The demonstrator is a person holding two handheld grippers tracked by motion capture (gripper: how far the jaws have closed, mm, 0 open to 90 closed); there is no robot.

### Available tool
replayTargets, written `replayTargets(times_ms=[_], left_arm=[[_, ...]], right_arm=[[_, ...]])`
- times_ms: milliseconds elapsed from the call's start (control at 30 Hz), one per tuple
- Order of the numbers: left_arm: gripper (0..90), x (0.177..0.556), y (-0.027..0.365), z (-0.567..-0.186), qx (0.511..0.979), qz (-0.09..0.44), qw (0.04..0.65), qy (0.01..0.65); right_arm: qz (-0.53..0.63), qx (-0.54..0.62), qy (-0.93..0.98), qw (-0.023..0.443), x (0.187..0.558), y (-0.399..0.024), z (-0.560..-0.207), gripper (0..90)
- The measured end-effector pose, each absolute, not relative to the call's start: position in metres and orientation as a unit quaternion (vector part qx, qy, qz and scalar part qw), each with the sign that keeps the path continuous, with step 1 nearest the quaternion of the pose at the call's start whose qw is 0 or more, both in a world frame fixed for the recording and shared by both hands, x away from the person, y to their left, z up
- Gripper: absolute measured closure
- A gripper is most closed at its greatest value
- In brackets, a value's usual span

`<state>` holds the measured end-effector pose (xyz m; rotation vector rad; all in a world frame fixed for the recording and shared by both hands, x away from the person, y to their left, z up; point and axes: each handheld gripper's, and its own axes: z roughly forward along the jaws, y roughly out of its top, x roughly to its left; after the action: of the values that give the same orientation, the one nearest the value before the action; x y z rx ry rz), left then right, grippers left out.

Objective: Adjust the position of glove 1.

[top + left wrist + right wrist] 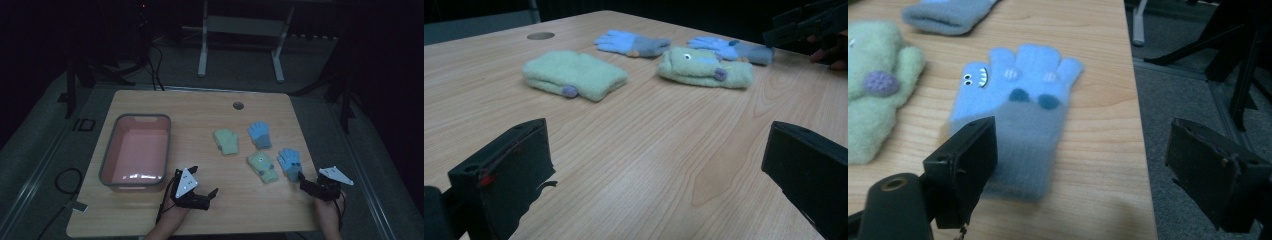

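Four small gloves lie on the right half of the wooden table (pixel 150 102): a plain green mitten (pixel 226 141) (pixel 574 75), a blue glove (pixel 260 134) (pixel 631 42), a green mitten with a face (pixel 263 166) (pixel 704 67) (pixel 873 100), and a second blue glove (pixel 290 162) (pixel 729 49) (pixel 1018 115) with a grey cuff. My left gripper (pixel 204 180) (pixel 659 165) stands open and empty near the front edge, pointing toward the gloves. My right gripper (pixel 312 176) (pixel 1083 150) is open just behind the second blue glove's cuff, holding nothing.
A pink tub with a grey rim (pixel 112 150) stands empty at the left, close beside my left gripper. The table's right edge (pixel 1135 100) runs under my right gripper's outer jaw, with grey floor beyond. A round cable hole (pixel 238 105) sits at the back.
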<state>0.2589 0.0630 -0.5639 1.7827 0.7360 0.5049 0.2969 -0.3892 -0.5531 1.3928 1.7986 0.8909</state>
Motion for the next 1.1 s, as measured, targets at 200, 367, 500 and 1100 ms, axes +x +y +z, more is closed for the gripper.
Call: replayTargets(times_ms=[200,367,500,1100], left_arm=[[0.1,0.258,0.062,-0.564,0.752,0.215,0.542,0.307],[0.1,0.258,0.062,-0.564,0.753,0.217,0.54,0.306],[0.1,0.258,0.061,-0.564,0.754,0.219,0.539,0.306],[0.1,0.258,0.062,-0.564,0.753,0.214,0.541,0.307]], right_arm=[[0.332,0.53,0.704,0.337,0.298,-0.388,-0.554,13.1],[0.34,0.531,0.709,0.315,0.296,-0.388,-0.552,12.0],[0.335,0.535,0.724,0.277,0.297,-0.388,-0.544,11.9],[0.321,0.54,0.729,0.27,0.306,-0.379,-0.507,11.6]])
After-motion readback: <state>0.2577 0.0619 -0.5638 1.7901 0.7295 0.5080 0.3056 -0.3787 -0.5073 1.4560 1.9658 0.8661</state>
